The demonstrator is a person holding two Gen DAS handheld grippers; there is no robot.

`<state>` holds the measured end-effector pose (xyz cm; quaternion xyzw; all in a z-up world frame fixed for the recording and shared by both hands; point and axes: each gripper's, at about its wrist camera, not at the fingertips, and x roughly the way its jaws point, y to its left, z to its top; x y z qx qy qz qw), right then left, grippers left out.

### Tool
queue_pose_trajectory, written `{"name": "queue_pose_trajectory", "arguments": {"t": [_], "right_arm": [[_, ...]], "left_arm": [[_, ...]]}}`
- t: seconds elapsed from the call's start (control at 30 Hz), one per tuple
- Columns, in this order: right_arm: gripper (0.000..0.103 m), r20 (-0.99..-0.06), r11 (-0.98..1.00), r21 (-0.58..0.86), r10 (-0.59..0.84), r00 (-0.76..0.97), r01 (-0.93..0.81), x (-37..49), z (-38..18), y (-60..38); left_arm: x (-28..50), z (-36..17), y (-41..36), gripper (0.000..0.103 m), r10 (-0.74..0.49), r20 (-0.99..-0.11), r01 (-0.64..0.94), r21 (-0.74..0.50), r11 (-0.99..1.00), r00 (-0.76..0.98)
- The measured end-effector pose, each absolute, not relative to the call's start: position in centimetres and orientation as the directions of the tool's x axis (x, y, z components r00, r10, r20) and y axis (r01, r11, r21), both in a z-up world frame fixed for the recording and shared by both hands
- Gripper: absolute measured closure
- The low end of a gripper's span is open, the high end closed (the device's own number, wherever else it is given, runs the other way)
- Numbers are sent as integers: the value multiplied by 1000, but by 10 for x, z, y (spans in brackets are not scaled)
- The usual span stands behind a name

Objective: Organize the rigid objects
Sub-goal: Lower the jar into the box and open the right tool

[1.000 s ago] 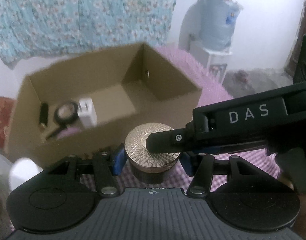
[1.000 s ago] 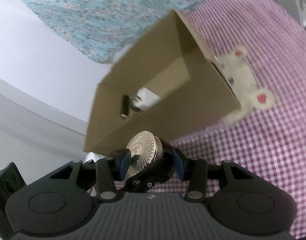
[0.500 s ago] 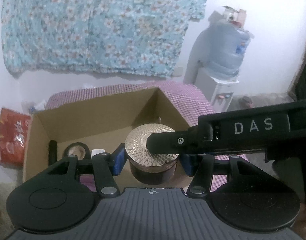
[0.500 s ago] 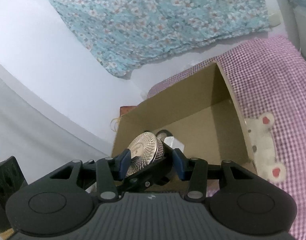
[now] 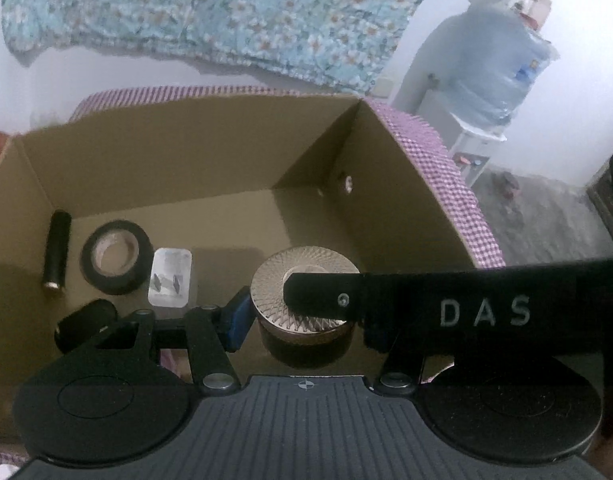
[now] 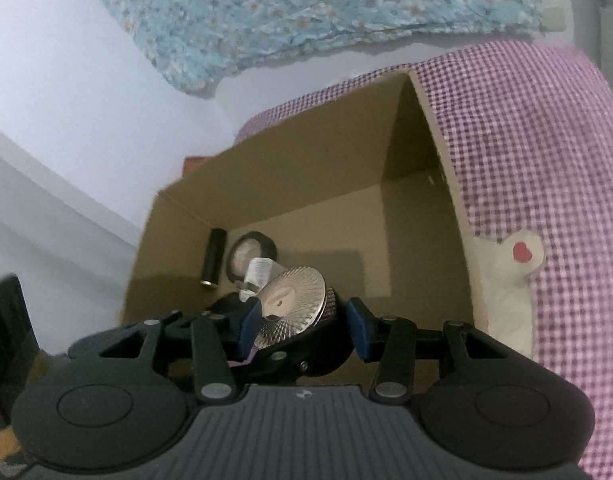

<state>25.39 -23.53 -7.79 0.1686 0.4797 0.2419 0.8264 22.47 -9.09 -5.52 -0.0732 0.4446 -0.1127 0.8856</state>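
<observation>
Brown cardboard box (image 5: pixel 210 152) is seen open-topped across the middle of the left wrist view, resting on pink-checked fabric (image 6: pixel 538 152). A round jar with a ribbed metallic lid (image 5: pixel 304 280) is located low centre of that frame, over the box floor, gripped between both tools. The left gripper (image 5: pixel 302 316) is closed on the jar's dark body, blue pad (image 5: pixel 238 316) pressed against its left side; the right-hand pad is hidden behind the other tool. The right gripper (image 6: pixel 302 320) is seen from its own camera at lower centre, blue pads (image 6: pixel 356 330) set either side of the jar (image 6: pixel 294 300), which appears tilted there with the lid facing the lens; the jaws are narrowed onto it. In the left view one black finger of the right gripper, marked "DAS" (image 5: pixel 484 312), is laid across the lid from the right edge. On the box floor, left of the jar: a black tape roll (image 5: pixel 116 256), a black cylinder (image 5: pixel 57 254) just beside it further left, and a white plug adapter (image 5: pixel 170 278) between tape and jar. A second dark cylindrical item (image 5: pixel 86 324) is partly hidden behind the left gripper linkage at lower left. A floral blue cloth (image 5: pixel 226 12) is hung on the wall along the top; a water dispenser bottle (image 5: pixel 490 68) is placed at upper right.
</observation>
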Motion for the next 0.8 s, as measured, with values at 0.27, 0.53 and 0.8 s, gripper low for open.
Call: {"name": "queue_pose_trajectory", "arguments": {"t": [0.27, 0.53, 0.8], "right_arm": [[53, -754, 855, 436, 517, 405, -280, 260, -84, -219], [54, -771, 865, 395, 495, 401, -309, 259, -88, -212], [54, -684, 831, 460, 556, 472, -311, 246, -70, -225]], "left_arm": [[227, -69, -89, 47, -264, -800, 105, -248, 963, 538], [226, -74, -85, 47, -290, -802, 90, -287, 954, 522], [214, -49, -89, 32, -297, -766, 131, -272, 953, 570]]}}
